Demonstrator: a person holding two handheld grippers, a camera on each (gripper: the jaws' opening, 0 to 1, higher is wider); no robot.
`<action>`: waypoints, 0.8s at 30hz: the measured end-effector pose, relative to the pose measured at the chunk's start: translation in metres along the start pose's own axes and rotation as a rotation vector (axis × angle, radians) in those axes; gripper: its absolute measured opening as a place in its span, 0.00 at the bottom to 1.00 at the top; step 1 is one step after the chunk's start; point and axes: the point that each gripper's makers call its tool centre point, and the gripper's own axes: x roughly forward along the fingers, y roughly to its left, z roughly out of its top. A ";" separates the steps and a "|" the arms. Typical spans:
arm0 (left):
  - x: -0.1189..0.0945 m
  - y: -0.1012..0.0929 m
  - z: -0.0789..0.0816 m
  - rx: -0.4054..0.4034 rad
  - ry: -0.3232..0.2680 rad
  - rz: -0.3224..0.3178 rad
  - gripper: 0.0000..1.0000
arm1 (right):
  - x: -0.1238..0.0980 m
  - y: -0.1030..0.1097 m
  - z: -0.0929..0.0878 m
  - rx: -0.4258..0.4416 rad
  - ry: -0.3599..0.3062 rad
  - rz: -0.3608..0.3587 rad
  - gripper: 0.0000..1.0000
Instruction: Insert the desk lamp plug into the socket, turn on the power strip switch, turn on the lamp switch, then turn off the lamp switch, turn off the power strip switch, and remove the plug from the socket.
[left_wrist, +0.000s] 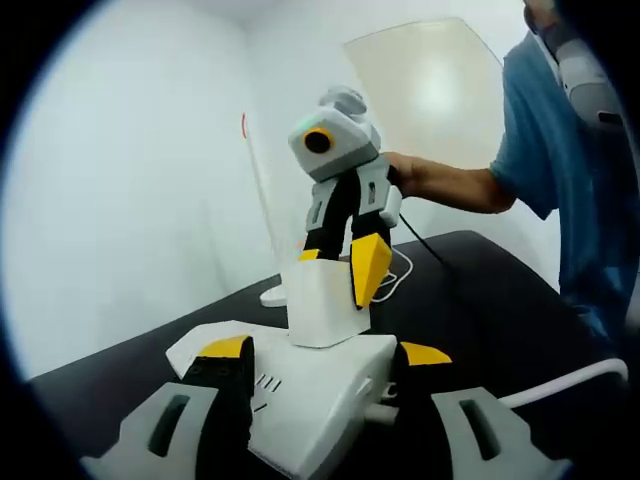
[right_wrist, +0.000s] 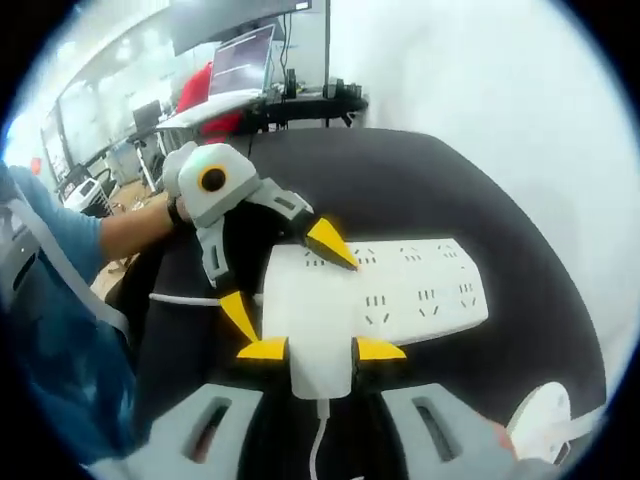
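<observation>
A white power strip (right_wrist: 420, 285) lies on the black table (right_wrist: 400, 180). My left gripper (left_wrist: 325, 350) clamps the strip's near end (left_wrist: 320, 400) across its width, one yellow tip on each side; it also shows as the left gripper (right_wrist: 284, 280) coming in from the left. The white lamp plug (right_wrist: 320, 355) stands upright on the strip, its underside against the strip's top. My right gripper (right_wrist: 320, 349) is shut on the plug. It reaches down from above as the right gripper (left_wrist: 340, 262) holding the plug (left_wrist: 322, 300). How deep the pins sit is hidden.
The lamp's round white base (left_wrist: 272, 295) and thin stem (left_wrist: 262, 190) stand behind the strip; the base (right_wrist: 545, 415) also shows low right. The strip's white cord (left_wrist: 570, 380) trails off right. A person in blue (left_wrist: 570, 150) stands close. Desks with monitors (right_wrist: 240, 65) lie beyond.
</observation>
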 end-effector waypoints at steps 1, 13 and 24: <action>0.000 0.001 0.000 0.000 -0.001 0.000 0.54 | 0.000 0.000 0.000 0.005 -0.019 0.002 0.23; -0.001 0.001 0.000 -0.007 0.000 0.000 0.54 | 0.001 0.004 0.008 -0.053 0.139 -0.012 0.23; 0.000 0.002 -0.002 -0.006 0.004 0.000 0.54 | 0.002 0.001 0.014 -0.090 0.318 -0.004 0.23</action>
